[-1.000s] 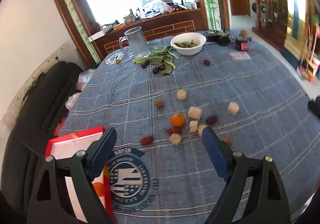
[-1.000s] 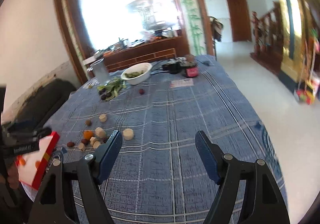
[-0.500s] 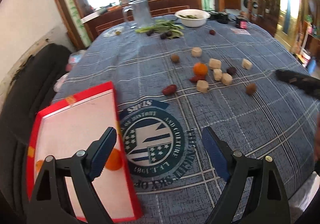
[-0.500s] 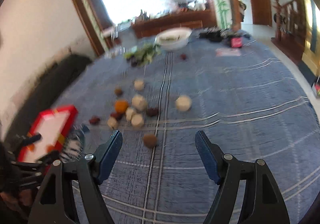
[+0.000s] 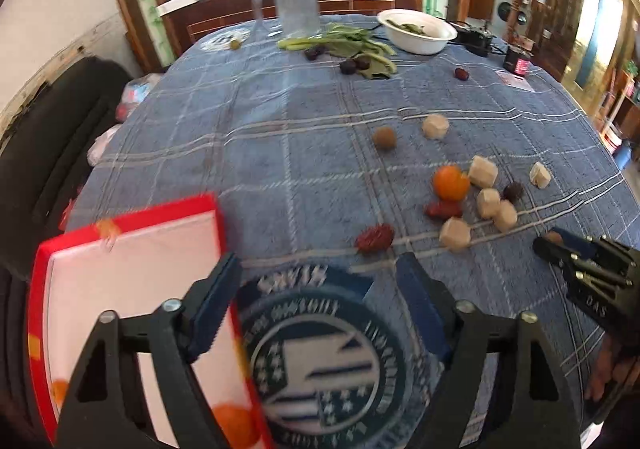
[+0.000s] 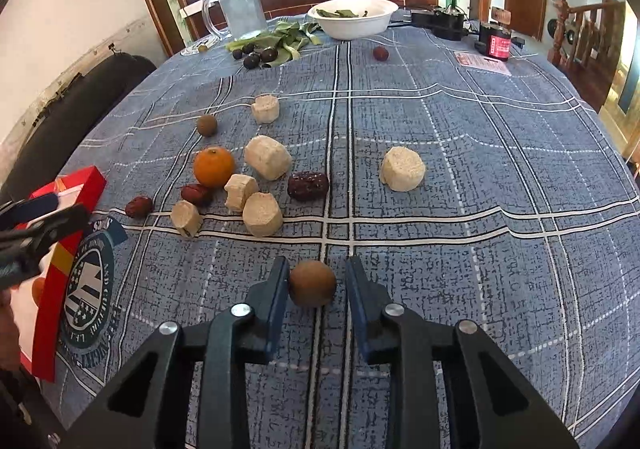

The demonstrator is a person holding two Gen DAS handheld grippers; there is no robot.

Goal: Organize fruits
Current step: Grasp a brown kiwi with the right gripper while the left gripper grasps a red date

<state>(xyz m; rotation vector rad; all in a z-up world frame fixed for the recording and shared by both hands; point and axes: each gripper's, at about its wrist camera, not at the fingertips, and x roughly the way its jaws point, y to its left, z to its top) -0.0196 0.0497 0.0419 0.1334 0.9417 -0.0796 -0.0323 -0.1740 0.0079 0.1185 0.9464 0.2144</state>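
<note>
Two jaws of the right gripper (image 6: 317, 283) sit open around the brown fruit (image 6: 312, 283); squeeze gently. The left gripper (image 5: 318, 301) is open too.

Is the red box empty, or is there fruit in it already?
Not empty. The red box lies open, and the left wrist view shows at least one orange fruit inside near its bottom edge.

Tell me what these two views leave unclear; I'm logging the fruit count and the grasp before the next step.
- Red box, left wrist view: motion blur, and the left gripper covers its near part, so the orange fruit inside can't be counted.
- Brown round fruit, right wrist view: sits between the right gripper fingers; contact can't be told.
- White bowl: contents only partly visible over the rim.
</note>
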